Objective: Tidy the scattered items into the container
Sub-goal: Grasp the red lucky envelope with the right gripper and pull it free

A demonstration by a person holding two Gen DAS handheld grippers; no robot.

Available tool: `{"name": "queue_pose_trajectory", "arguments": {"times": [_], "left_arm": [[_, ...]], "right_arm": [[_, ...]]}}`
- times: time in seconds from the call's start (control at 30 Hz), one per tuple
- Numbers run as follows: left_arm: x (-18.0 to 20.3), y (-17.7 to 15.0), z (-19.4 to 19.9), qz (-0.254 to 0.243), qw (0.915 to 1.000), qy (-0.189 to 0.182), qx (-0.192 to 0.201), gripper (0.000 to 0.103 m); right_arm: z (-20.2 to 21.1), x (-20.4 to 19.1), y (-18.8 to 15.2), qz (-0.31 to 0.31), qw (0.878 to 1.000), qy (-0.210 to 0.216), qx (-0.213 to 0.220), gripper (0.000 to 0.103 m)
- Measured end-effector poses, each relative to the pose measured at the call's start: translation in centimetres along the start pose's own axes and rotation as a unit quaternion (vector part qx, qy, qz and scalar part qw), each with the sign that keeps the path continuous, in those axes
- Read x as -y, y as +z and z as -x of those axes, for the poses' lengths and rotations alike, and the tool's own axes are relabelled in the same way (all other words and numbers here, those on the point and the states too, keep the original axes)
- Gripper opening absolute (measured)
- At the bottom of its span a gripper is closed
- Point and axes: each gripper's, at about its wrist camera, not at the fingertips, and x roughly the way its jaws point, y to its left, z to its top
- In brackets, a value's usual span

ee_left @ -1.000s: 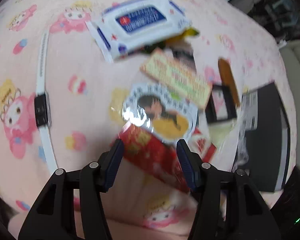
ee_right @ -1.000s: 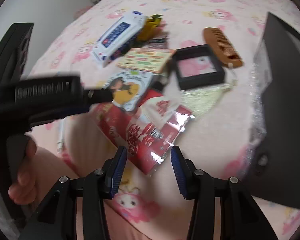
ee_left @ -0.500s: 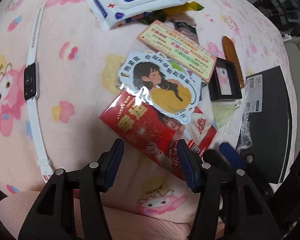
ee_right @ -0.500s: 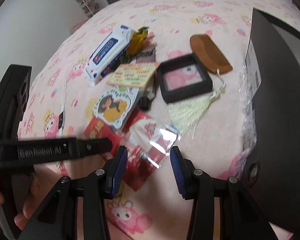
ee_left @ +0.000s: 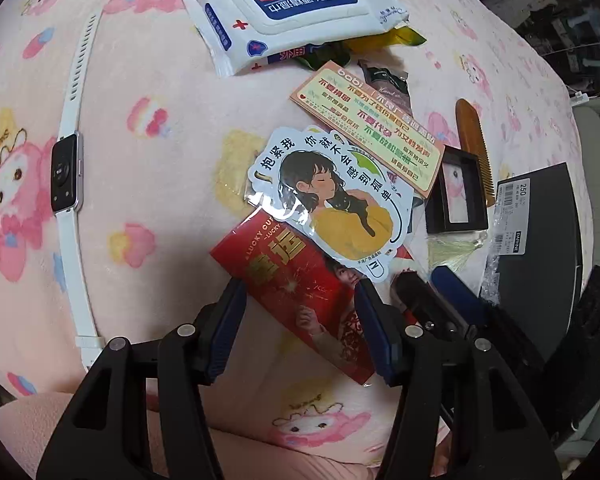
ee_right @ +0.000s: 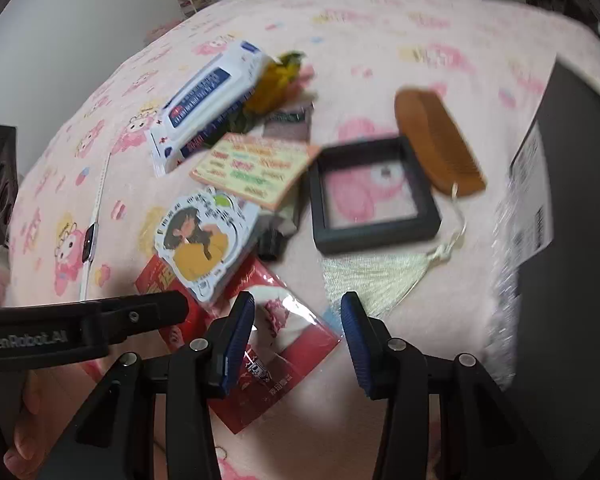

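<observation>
On my far left a white watch (ee_left: 69,184) lies flat on the pink blanket (ee_left: 160,80). My left tongs (ee_left: 298,320) hang partly open over the red packet (ee_left: 300,284), gripping nothing. My right tongs (ee_right: 298,336) stand narrow above that packet's clear corner, empty. The black container (ee_right: 572,240) sits rightmost.

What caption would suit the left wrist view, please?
Open left gripper poised over a red packet among clutter.
</observation>
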Motion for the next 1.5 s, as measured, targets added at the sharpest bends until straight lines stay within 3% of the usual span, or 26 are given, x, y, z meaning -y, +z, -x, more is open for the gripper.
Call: {"name": "queue_pose_trajectory", "arguments": {"times": [0.17,0.3,0.43,0.5,0.67,0.9,1.07,1.2,1.3,1.5], "left_arm": [[-0.6,0.6,0.2,-0.005,1.0000,0.000,-0.006,0.060],[-0.6,0.4,0.8,-0.006,0.9993,-0.036,0.003,0.061],[-0.3,0.1,1.4,-0.010,0.9983,-0.058,0.008,0.058],[-0.4,-0.1,2.1,-0.006,0.9975,-0.069,0.016,0.058],[-0.9,0.0,2.3,0.020,0.9950,-0.098,0.007,0.058],[-0.5,1.2,1.5,0.038,0.9992,0.015,0.001,0.058],[-0.8,1.1,0.7,0.041,0.9986,0.030,-0.017,0.059],[-1.1,1.3,0.4,0.043,0.9988,0.012,-0.019,0.059],[-0.9,1.6,-0.1,0.036,0.9989,-0.018,-0.022,0.059],[-0.7,1.5,1.7,0.023,0.9962,-0.079,0.028,0.059]], "right_arm": [[-0.1,-0.5,-0.1,0.010,1.000,0.018,-0.010,0.041],[0.3,-0.8,-1.0,0.020,0.999,0.023,-0.020,0.041],[1.3,-1.2,-2.5,0.028,0.997,0.063,-0.037,0.041],[1.8,-1.8,-3.1,0.044,0.996,0.060,-0.040,0.041],[2.9,-2.0,-2.8,0.048,0.999,0.008,-0.025,0.041],[2.7,-1.9,-2.6,0.040,0.999,-0.026,0.007,0.041],[1.2,-1.3,-2.3,0.025,0.999,-0.031,0.028,0.042],[0.3,-0.8,-2.1,0.011,1.000,-0.002,0.022,0.042],[0.5,-0.7,-2.4,0.002,0.999,0.044,0.008,0.042],[0.8,-1.6,-4.4,0.003,0.996,0.088,-0.023,0.043]]}}
